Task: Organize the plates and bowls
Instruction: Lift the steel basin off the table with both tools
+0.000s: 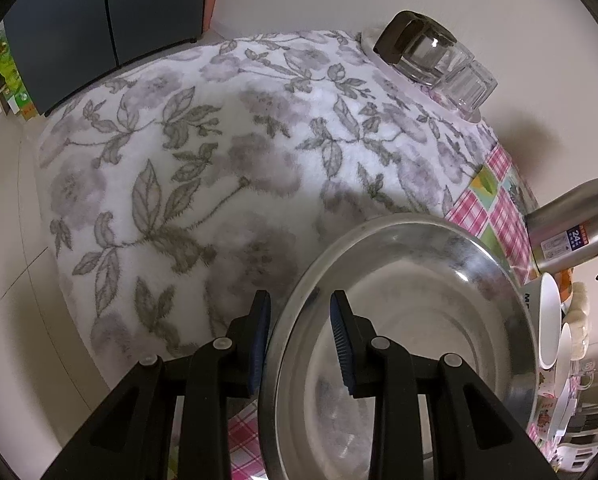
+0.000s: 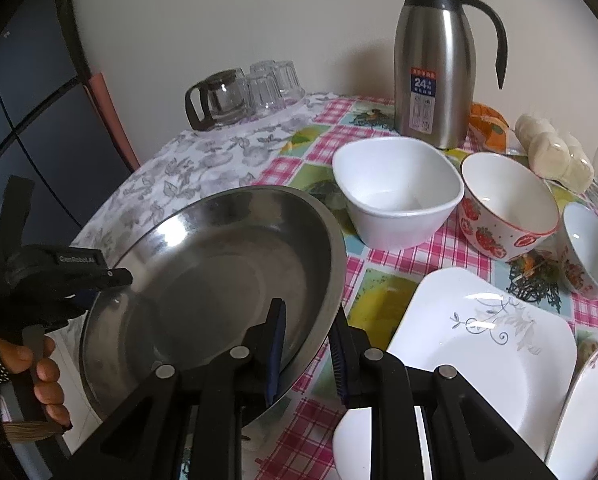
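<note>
A wide, shallow steel dish (image 1: 419, 320) (image 2: 219, 272) hangs tilted above the table, held at opposite sides of its rim. My left gripper (image 1: 301, 320) is shut on the rim's left side, one blue pad outside and one inside the dish. My right gripper (image 2: 309, 340) is shut on the near right rim in the same way. In the right wrist view the left gripper (image 2: 111, 276) and the hand holding it show at the left edge. On the checked cloth to the right stand a white square bowl (image 2: 397, 192), a strawberry bowl (image 2: 507, 208) and a white square plate (image 2: 483, 344).
A floral towel (image 1: 219, 160) covers the table's left part. A glass pot (image 2: 219, 98) and upturned glasses (image 2: 275, 84) stand at its far end. A steel thermos jug (image 2: 435, 72), a bag of buns (image 2: 555, 152), a small bowl (image 2: 589, 248) and more plates (image 2: 587, 408) crowd the right.
</note>
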Demonstrator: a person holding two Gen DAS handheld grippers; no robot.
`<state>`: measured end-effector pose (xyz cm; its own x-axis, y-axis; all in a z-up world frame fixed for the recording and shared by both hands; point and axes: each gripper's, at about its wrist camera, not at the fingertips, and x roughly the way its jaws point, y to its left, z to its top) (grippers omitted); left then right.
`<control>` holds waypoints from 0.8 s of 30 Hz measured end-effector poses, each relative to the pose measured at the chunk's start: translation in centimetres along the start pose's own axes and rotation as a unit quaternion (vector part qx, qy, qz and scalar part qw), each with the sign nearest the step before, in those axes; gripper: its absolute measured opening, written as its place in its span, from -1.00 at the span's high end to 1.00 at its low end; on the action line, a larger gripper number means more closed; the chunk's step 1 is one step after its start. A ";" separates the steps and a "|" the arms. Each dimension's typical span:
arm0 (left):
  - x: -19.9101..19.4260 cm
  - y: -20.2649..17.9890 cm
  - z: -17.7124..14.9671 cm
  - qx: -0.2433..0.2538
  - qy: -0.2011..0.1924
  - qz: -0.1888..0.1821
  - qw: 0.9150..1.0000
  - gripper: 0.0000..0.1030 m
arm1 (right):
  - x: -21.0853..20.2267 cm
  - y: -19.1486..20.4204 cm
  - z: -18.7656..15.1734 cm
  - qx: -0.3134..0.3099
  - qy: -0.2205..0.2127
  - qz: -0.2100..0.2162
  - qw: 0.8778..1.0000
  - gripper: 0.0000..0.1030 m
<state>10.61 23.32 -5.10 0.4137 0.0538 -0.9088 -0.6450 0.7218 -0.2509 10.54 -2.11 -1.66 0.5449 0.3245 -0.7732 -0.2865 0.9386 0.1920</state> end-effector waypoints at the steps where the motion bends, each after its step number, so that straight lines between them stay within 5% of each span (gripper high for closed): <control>1: -0.1 -0.1 0.0 0.000 -0.001 -0.001 1.000 0.38 | -0.2 0.0 0.0 -0.001 -0.003 0.000 1.000 0.56; 24: -7.8 -6.0 -1.9 0.062 -0.071 -0.082 0.992 0.38 | -8.7 -3.7 1.4 0.022 -0.091 0.000 0.996 0.56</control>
<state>10.02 17.30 2.88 0.5992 0.0189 -0.8003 -0.4806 0.8080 -0.3407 7.98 -8.20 5.21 0.6803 0.3367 -0.6510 -0.2539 0.9415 0.2216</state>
